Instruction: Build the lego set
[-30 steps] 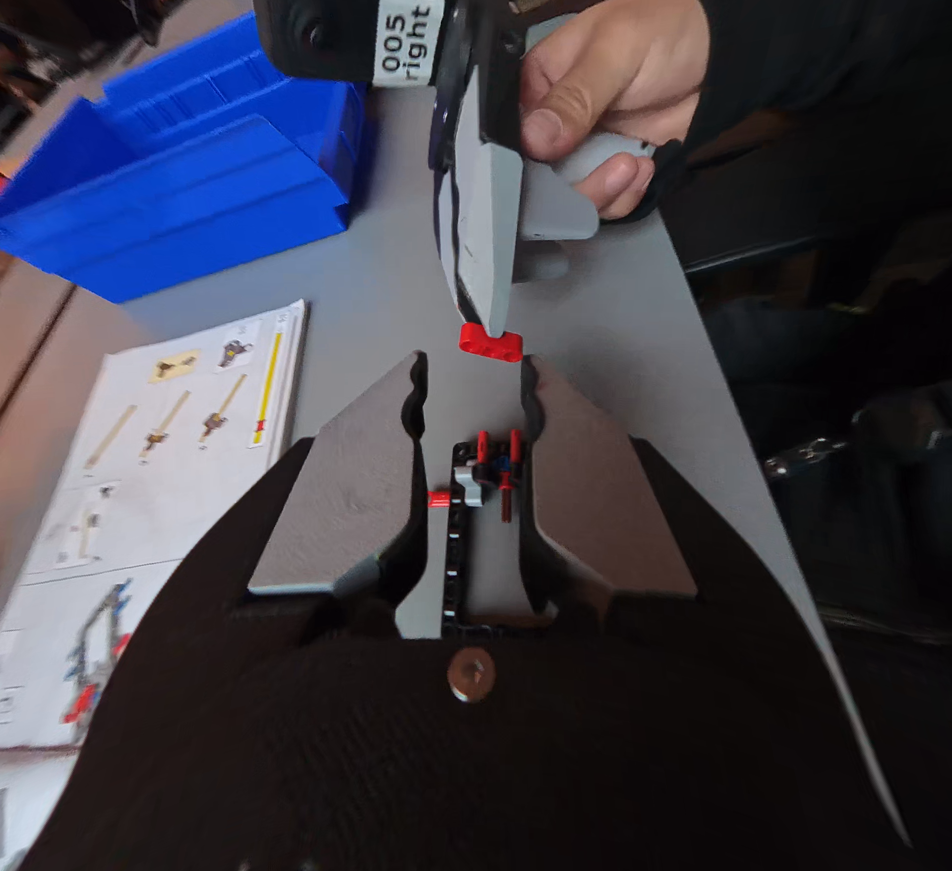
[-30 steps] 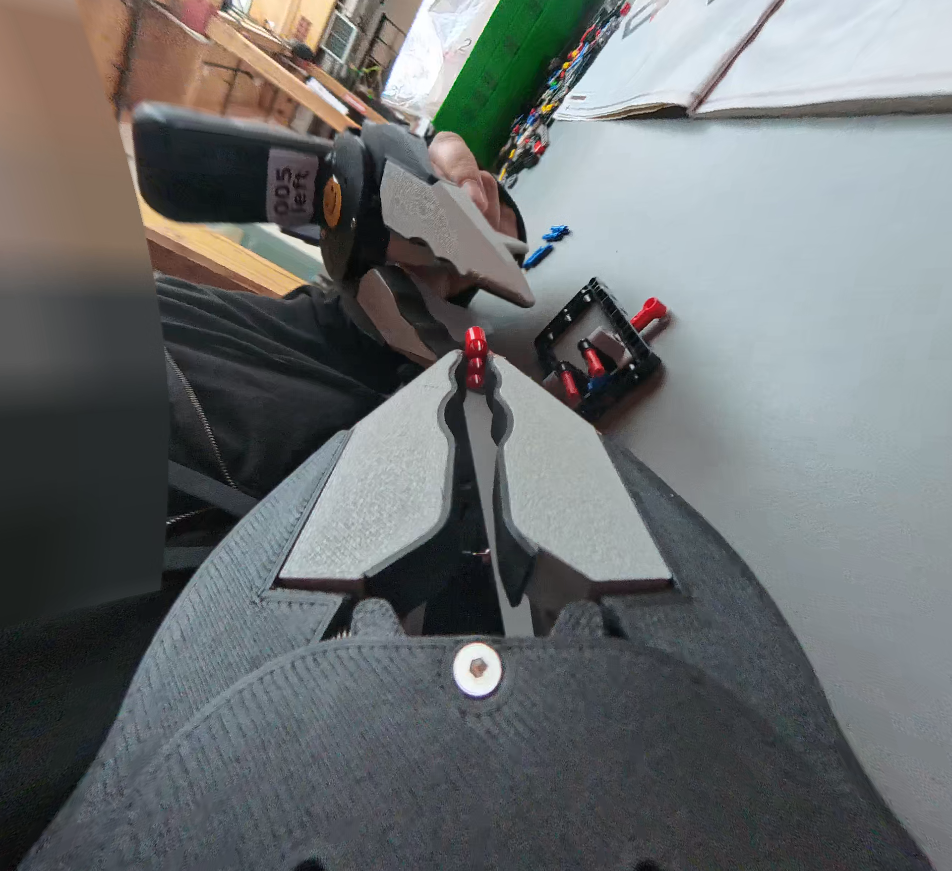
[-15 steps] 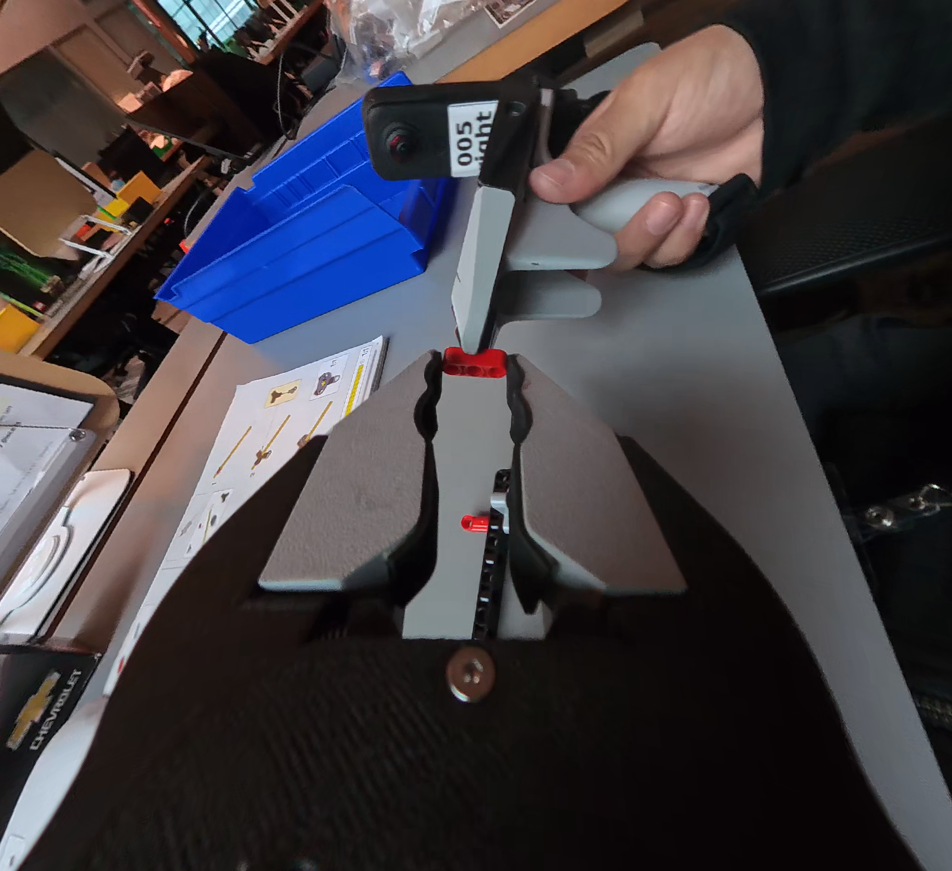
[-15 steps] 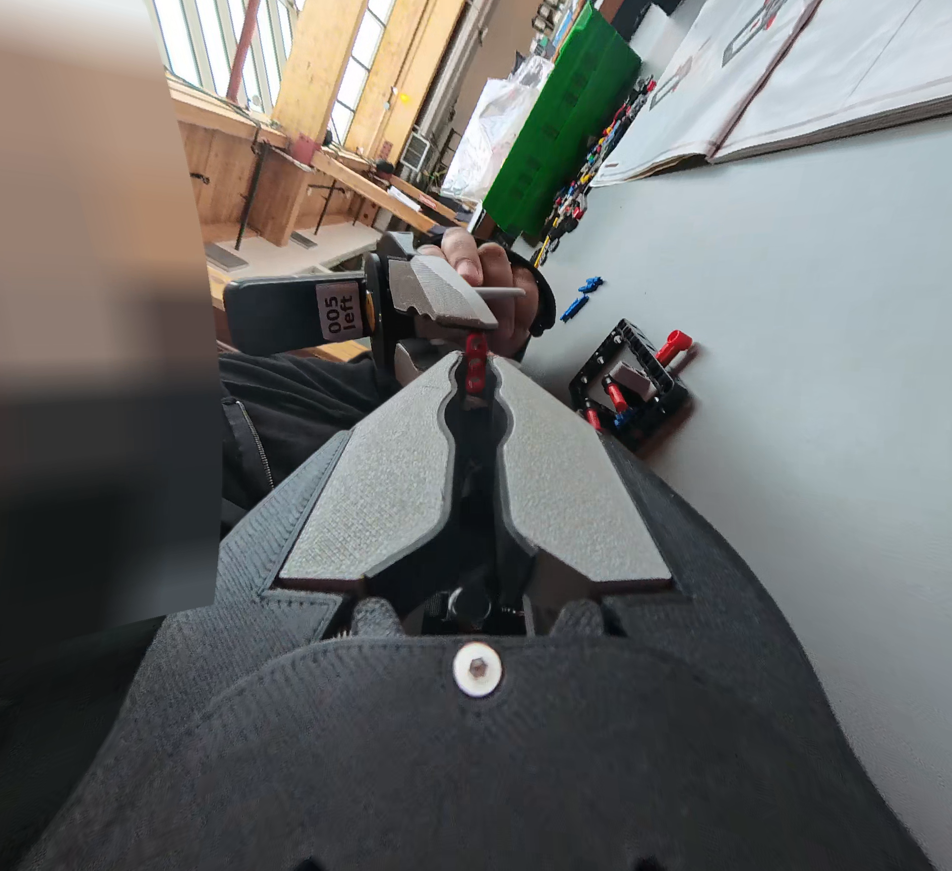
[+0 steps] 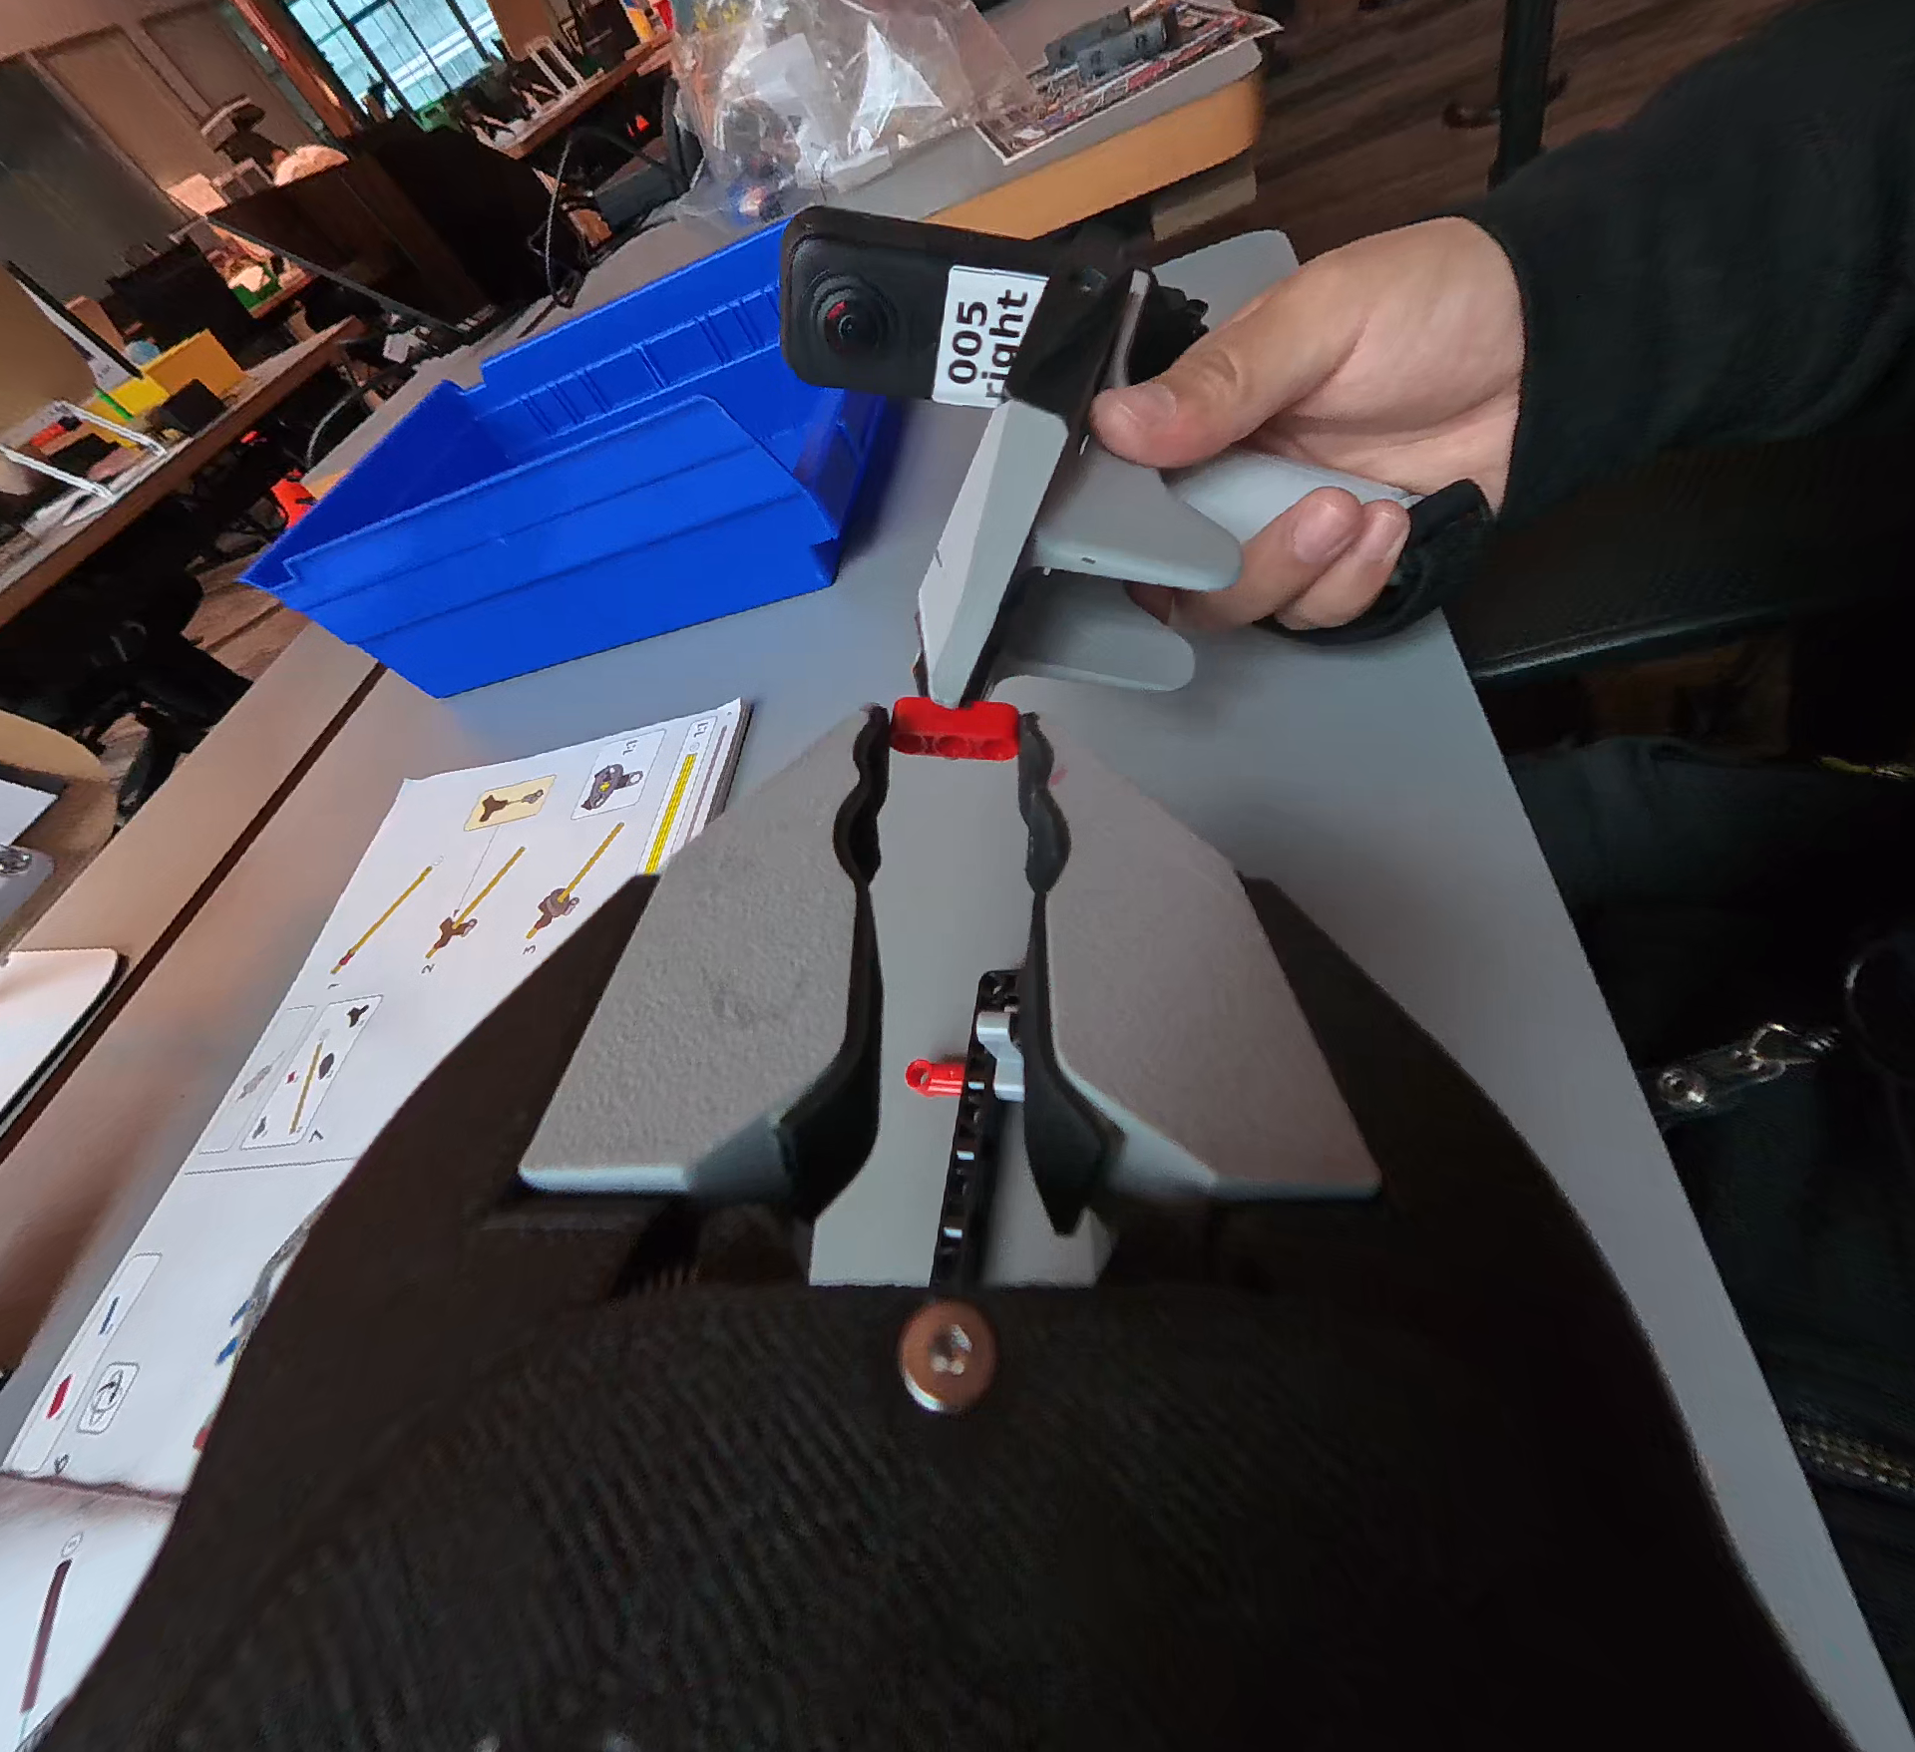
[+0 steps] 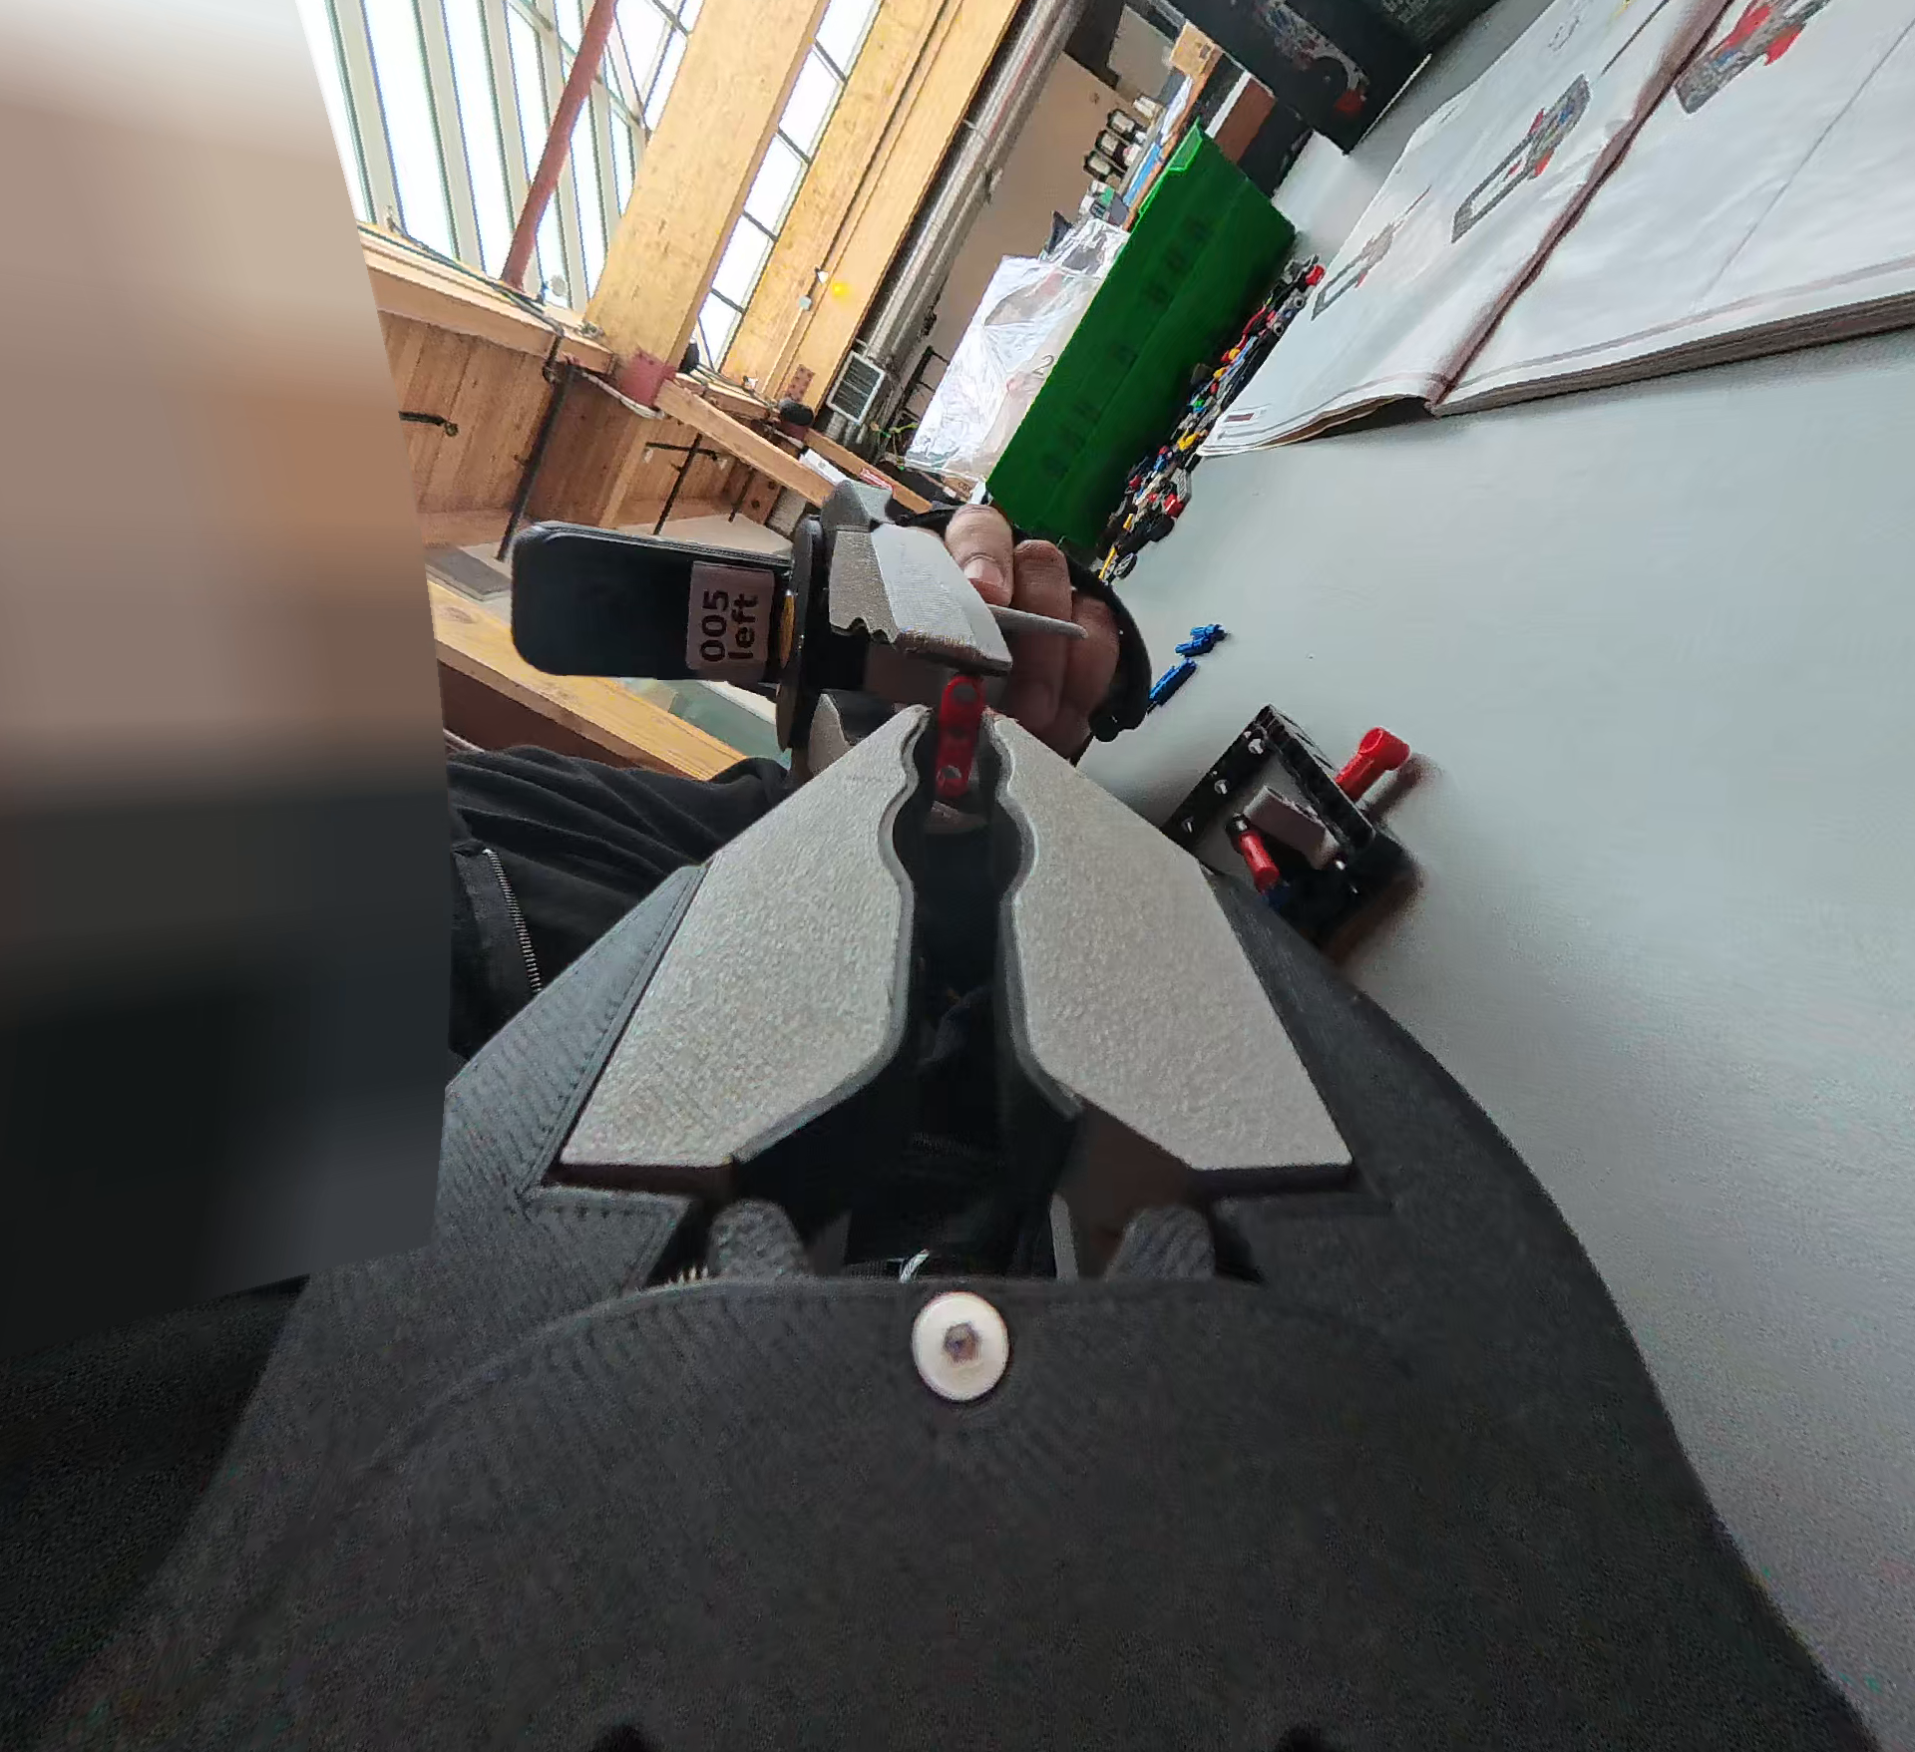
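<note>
A small red lego beam hangs in the air between both grippers. My right gripper comes down from above and is shut on its middle. My left gripper has one fingertip against each end of the beam. In the right wrist view the red beam stands upright between my right gripper's tips, and a left finger touches its top end. A black lego frame with a red pin lies on the grey table below. The frame also shows in the right wrist view.
A blue bin stands at the back of the table and an open instruction booklet lies to the left. A green bin, several loose pieces and blue pins lie farther along. The table edge runs close on the right. My left and right fingertips are right by each other.
Both grippers have risen from the table. My left gripper, open short of the beam a second ago, now has its tips at the beam's two ends. The right still holds the beam.
</note>
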Demonstrator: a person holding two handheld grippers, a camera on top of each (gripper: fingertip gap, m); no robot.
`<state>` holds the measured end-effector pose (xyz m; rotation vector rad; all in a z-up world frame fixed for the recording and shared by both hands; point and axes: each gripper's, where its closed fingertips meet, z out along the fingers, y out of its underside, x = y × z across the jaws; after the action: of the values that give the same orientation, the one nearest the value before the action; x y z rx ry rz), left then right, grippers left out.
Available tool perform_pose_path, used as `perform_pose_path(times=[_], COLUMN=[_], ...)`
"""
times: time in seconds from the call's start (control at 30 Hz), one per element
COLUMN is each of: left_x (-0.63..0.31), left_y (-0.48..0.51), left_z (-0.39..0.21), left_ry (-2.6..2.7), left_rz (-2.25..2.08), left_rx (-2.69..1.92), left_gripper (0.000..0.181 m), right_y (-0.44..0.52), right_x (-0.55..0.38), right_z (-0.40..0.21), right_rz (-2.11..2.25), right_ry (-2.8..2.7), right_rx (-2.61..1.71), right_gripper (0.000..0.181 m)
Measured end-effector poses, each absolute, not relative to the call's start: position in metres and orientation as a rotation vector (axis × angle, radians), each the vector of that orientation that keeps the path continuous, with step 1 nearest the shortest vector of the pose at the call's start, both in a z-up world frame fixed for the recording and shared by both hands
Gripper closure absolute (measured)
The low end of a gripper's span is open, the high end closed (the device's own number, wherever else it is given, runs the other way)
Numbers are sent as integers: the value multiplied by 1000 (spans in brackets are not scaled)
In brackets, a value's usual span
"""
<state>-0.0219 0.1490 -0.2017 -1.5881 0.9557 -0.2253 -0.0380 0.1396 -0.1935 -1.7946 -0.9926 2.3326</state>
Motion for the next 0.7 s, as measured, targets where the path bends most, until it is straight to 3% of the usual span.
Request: perform_pose_path(times=[0.13, 0.7], left_x=[-23, -22], left_y=[150, 147], left_z=[-203, -216], left_ry=[953, 1072], left_rz=[-227, -196], left_rx=[-1597, -1629], left_gripper=[159, 159], right_y=[140, 137], right_x=[-39, -39], right_z=[-193, -208], right_rz=[2354, 2227], right_ry=[-974, -1061], right_rx=[-1796, -1866], right_gripper=[171, 177])
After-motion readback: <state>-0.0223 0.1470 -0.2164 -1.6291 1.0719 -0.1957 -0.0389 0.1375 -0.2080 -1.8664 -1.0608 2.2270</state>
